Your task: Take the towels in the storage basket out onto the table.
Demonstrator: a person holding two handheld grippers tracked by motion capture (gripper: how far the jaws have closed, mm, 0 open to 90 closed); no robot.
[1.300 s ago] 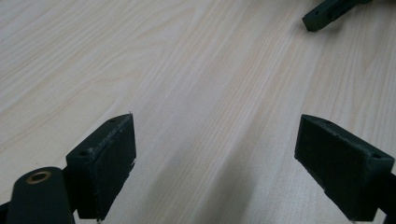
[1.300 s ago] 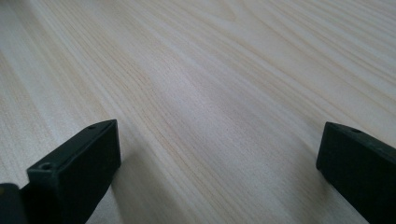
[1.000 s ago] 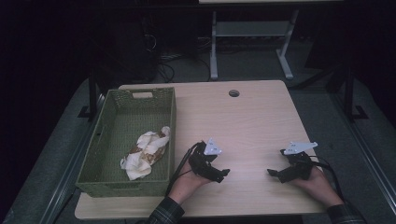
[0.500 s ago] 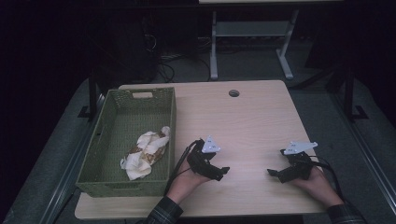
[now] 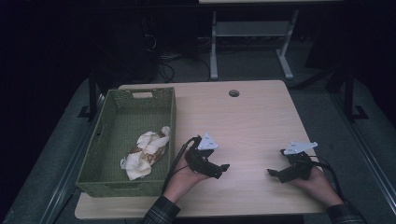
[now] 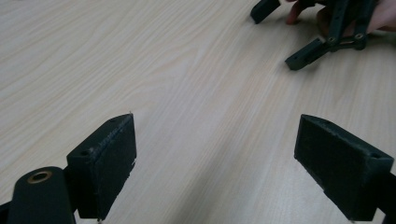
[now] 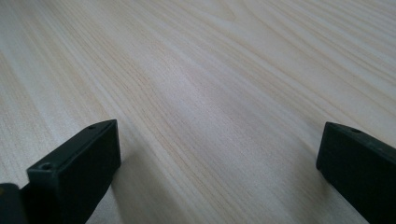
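Black jaws on both grippers stand wide apart, nothing between them, just bare wood grain under each.

Left gripper [image 5: 225, 169]: low over the table [image 5: 252, 121], just right of the basket [image 5: 170, 122], jaws pointing toward the other gripper. Its own view [image 6: 215, 158] shows the two pads wide apart, with the far gripper's jaws at the top right edge, a fingertip beside them.

Right gripper [image 5: 273, 173]: well right of the basket, near the table's front edge, jaws pointing back at the left one. Its own view [image 7: 217, 172] shows the same wide gap and plain tabletop.

The two grippers are well apart, tips facing each other across bare wood. Left hand [image 5: 184, 179] and right hand [image 5: 317, 184] sit behind them; plaid sleeve at the left cuff. A cable loops from the left gripper along the basket's right wall.

Cloth [image 5: 144, 151]: crumpled white and tan, lying in the green woven basket, toward its right wall and near half. Neither gripper touches it; the left one is nearer, outside the wall.

Round hole [image 5: 234, 93] in the tabletop, beyond the basket's far right corner.
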